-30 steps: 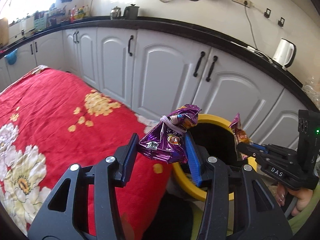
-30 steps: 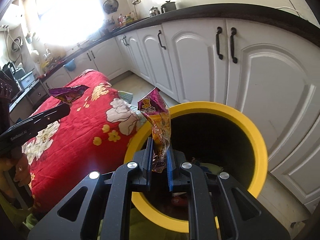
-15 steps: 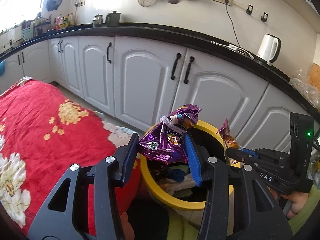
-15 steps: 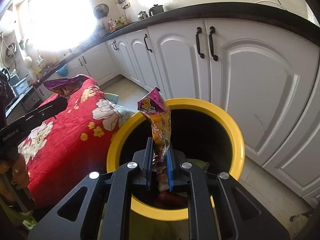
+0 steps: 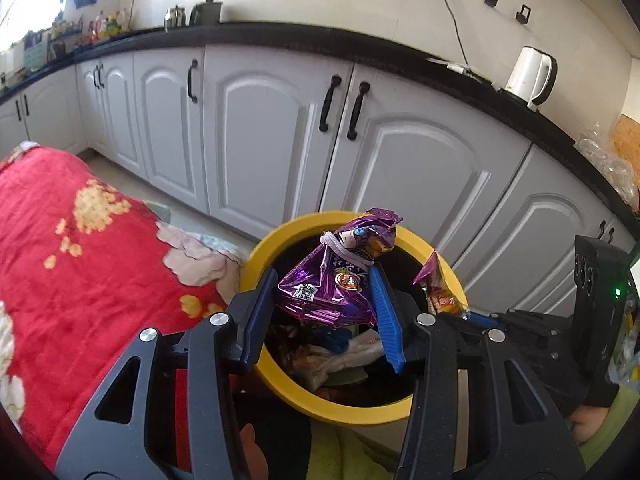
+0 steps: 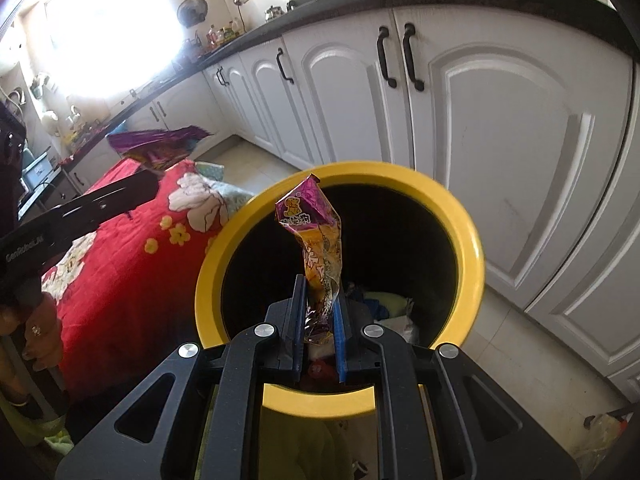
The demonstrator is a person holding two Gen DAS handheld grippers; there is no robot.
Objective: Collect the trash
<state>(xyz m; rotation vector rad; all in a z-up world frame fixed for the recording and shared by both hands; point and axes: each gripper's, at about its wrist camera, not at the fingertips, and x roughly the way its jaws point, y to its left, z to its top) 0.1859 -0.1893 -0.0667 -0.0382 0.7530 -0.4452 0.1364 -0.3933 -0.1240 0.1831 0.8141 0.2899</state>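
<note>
The left gripper [image 5: 326,304] is pinching a crinkled purple foil wrapper [image 5: 334,280] above the round yellow-rimmed bin [image 5: 280,376], near its left edge. The right gripper [image 6: 319,316] is clamping a slim, twisted orange-and-magenta snack packet [image 6: 316,236], standing upright over the bin's black interior.

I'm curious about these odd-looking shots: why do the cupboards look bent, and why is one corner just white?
Left wrist view: the fisheye lens bows the straight countertop into an arc; the purple wrapper stays sharp. Right wrist view: sunlight through the window washes that corner white, and the yellow bin interior sits in deep shadow.
</note>
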